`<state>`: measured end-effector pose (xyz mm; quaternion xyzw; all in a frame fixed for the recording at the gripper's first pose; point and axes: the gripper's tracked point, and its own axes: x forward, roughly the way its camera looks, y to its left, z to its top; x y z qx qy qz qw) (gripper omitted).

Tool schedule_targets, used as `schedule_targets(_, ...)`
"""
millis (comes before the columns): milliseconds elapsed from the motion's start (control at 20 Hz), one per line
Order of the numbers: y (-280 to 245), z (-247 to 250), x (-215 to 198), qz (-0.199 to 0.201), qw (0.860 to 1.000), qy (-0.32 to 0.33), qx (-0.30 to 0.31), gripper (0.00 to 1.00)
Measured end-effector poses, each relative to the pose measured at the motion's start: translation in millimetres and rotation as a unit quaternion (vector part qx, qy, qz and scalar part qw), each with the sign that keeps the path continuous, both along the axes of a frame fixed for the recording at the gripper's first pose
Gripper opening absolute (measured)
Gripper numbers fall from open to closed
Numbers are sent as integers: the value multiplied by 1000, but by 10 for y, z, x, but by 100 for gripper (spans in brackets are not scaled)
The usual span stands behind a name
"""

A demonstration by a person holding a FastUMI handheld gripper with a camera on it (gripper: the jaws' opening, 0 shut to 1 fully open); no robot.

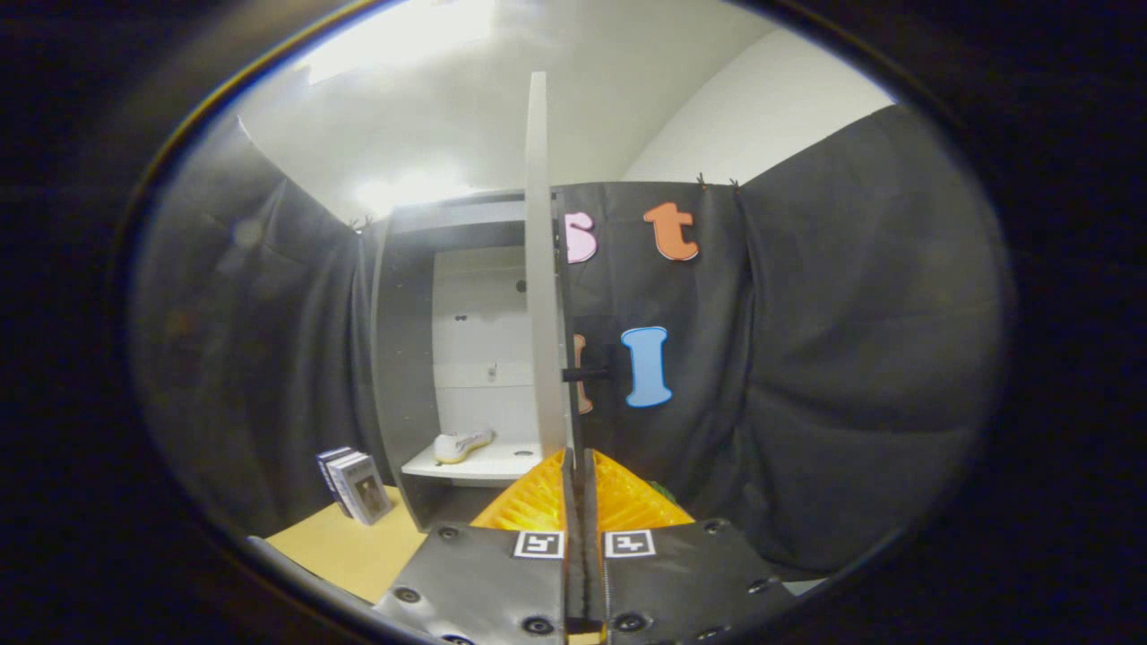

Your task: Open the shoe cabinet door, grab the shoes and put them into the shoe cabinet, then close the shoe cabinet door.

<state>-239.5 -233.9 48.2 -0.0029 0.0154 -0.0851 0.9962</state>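
Your gripper (578, 466) is pinching the lower edge of the open cabinet door (538, 269), its fingers nearly closed with both pressing on the thin panel, which is running edge-on up the centre of the frame. Left of centre, the shoe cabinet (408, 358) is standing open, and a pale shoe (461, 444) is lying on its shelf. At lower left, a small box (357, 485) is sitting on the tan floor (345, 546).

Staged recording booth: black cloth walls (833, 358), lone shoe cabinet (466, 358).
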Motion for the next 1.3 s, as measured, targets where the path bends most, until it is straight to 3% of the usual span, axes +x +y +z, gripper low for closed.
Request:
schedule_targets(250, 182, -220, 10, 19, 1000, 24, -5, 2)
schedule_targets(450, 488, -743, 22, 40, 996, 78, 15, 2)
schedule_targets(900, 1065, -2093, 218, 83, 971, 211, 80, 3)
schedule_targets(1050, 1131, -2575, 262, 82, 960, 254, 86, 8)
schedule_targets(1200, 1166, -3147, 277, 73, 944, 304, 107, 29)
schedule_targets(1300, 1173, -3504, 268, 70, 934, 330, 118, 26)
